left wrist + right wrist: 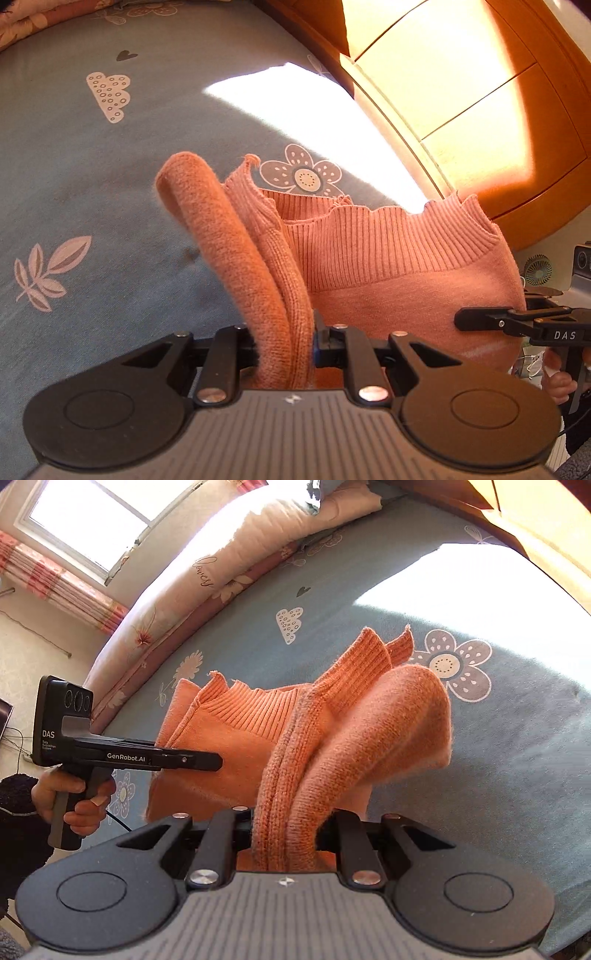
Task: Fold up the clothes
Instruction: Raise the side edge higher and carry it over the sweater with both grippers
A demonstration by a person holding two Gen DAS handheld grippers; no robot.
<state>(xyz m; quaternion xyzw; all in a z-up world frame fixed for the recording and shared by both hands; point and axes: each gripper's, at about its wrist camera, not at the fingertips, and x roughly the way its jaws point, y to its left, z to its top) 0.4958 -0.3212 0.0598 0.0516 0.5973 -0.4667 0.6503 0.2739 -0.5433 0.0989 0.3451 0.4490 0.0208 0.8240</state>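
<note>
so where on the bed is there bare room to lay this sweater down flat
Bare sheet lies left of the sweater, between the cloud print and leaf print. More lies by the big flower. It is crowded at the quilt and the wooden drawers.

Sweater point(399, 266) on bed sheet point(92, 192), quilt point(207, 572) behind.

Sunlit window point(88, 520), striped curtain point(55, 583) – wooden cabinet point(480, 92) (orange glow).
</note>
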